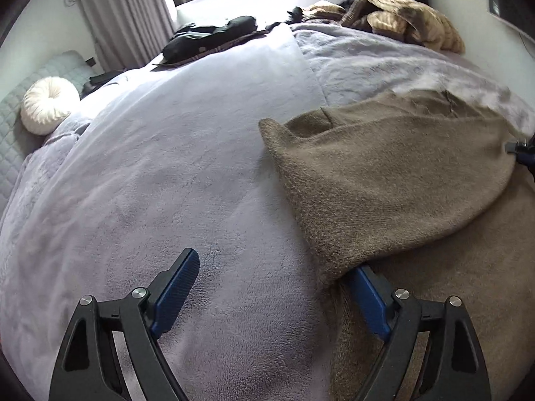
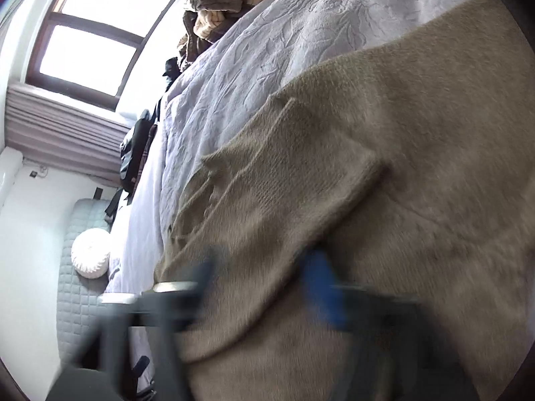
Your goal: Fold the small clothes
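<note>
Brown knit sweater (image 1: 394,173) lies on the bed (image 1: 187,173) to the right of my left gripper (image 1: 277,270), whose open jaws straddle its near folded edge, while my right gripper (image 1: 521,152) has its jaws closed at the far side.

A fuzzy taupe knit sweater (image 1: 394,173) lies on the bed's pale lavender blanket (image 1: 167,183), toward its right side, one flap folded over the rest, with a ribbed edge and a pointed corner facing the blanket's middle.
</note>
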Demonstrator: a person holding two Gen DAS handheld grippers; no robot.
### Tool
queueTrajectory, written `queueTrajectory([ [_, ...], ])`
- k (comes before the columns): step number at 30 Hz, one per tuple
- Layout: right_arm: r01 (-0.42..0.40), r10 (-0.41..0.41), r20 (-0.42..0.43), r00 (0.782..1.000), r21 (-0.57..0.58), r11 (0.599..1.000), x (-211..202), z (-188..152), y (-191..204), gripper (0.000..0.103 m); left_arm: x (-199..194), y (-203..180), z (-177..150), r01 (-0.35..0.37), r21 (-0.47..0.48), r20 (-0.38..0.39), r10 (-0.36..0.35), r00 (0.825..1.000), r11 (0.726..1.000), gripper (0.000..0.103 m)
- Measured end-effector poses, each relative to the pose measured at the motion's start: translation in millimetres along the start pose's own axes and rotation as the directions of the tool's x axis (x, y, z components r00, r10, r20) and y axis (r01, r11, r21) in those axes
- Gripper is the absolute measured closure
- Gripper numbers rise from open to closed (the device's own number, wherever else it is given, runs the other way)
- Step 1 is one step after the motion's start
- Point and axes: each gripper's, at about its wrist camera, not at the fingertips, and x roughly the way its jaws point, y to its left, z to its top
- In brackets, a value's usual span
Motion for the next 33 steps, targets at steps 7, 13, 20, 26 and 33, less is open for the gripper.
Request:
queueTrajectory([
  [7,0.051,-0.052,-0.006,0.999,-0.104,0.993,-13,-25,-3,0.096,10,31,-5,0.078,-0.152,0.0,-0.079,0.997,0.985,0.014],
  [13,0.065,-0.067,-0.025,0.997,-0.081,0.995,-22,-29,-13,0.091,-6,31,-13,0.082,-0.098,-0.003,-0.082,0.997,0.992,0.014],
  [20,0.187,-0.166,0.114,0.98,-0.213,0.959,-69,-26,2,0.086,-31,64,-7,0.118,-0.192,0.015,-0.118,0.993,0.974,0.014],
  [26,0.206,-0.184,0.099,0.978,-0.288,0.935,-45,-12,28,0.086,-9,25,30,0.105,-0.148,0.004,-0.105,0.994,0.983,0.014],
  [33,0.214,-0.209,0.05,0.977,-0.26,0.942,-26,-10,-1,0.092,26,19,12,0.096,-0.14,-0.072,-0.107,0.992,0.985,0.011],
])
